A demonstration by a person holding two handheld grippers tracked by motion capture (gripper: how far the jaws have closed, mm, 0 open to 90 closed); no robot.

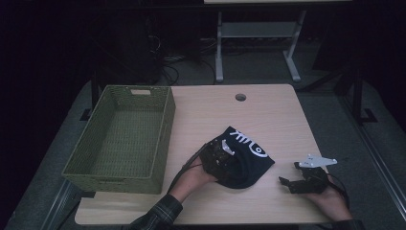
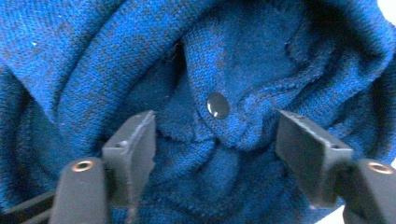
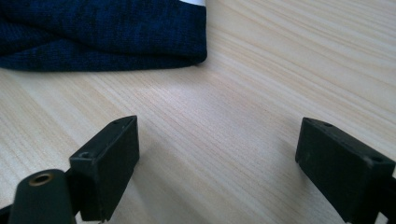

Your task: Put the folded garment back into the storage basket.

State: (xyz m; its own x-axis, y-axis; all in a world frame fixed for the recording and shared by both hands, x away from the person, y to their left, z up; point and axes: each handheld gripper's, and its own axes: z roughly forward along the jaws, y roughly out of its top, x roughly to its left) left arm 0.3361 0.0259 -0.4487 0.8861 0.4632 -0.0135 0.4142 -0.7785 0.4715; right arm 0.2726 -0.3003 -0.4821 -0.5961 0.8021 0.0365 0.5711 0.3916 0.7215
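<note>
A green woven basket (image 1: 119, 139) stood at the left of the light wooden table (image 1: 268, 115), its long side running away from the person, and nothing lay inside it. To the right of the basket, near the middle of the table's near half, lay a dark blue knitted cap (image 1: 249, 160) with white lettering on its far side. The left gripper (image 1: 221, 155), held in the person's left hand (image 1: 194, 178), rested on the cap's left part, on the side facing the basket. In the left gripper view its jaws stood partly open with bunched folds of the cap (image 2: 233, 60) between them; a small dark round snap (image 2: 218, 105) sat on the knit midway between the jaws. Whether the pads pressed the cloth could not be told, since a gap showed inside each jaw. Farther right of the basket, beyond the cap and apart from it, the right gripper (image 1: 289, 183) sat low over the table's near right corner in the person's right hand (image 1: 330, 199), with its grey plate on top. In the right gripper view its jaws stood wide open over bare wood with nothing between them, and the folded edge of the cap (image 3: 107, 32) lay ahead of them, toward the upper left.
</note>
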